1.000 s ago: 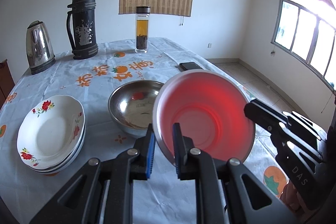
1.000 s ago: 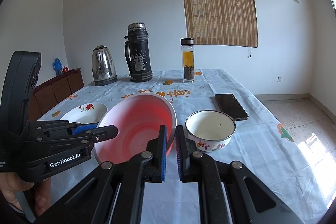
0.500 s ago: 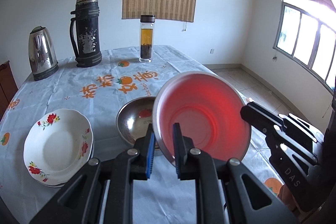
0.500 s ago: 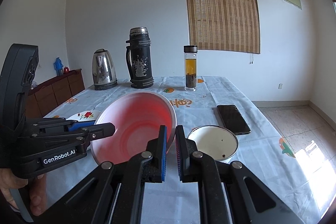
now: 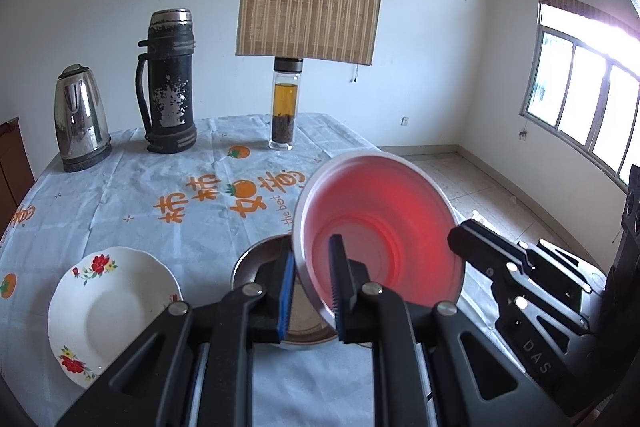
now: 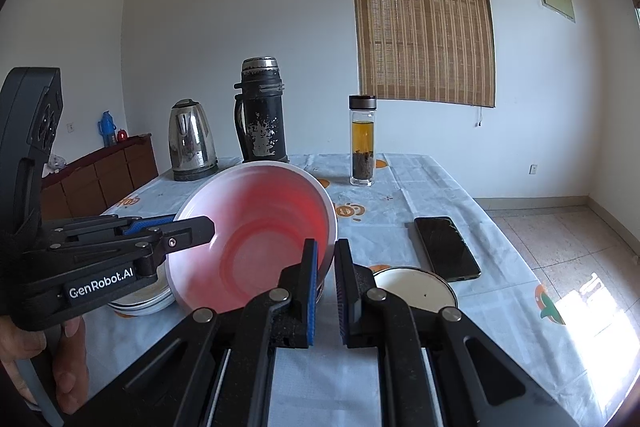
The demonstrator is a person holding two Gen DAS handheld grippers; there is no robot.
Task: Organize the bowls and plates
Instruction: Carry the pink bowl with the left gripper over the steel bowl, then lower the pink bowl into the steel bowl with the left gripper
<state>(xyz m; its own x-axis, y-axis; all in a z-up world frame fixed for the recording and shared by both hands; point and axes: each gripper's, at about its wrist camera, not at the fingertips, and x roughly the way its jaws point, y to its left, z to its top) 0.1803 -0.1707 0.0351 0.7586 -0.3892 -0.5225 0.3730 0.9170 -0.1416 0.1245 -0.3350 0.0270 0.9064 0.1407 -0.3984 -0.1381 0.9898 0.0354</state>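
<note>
Bowl [image 5: 380, 231], clamped by both grippers' jaws, has risen above steel bowl [image 5: 256, 259].

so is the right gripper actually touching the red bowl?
Touching. Right wrist view: the right gripper is clamped on the red bowl, whose rim sits between its blue pads.

A home dining room. The table [image 5: 120, 195] wears a fruit-print cloth and carries a kettle [image 5: 82, 125], a thermos [image 5: 170, 83] and a tea bottle [image 5: 285, 107]. A bamboo blind [image 6: 424, 23] hangs on the white wall.
</note>
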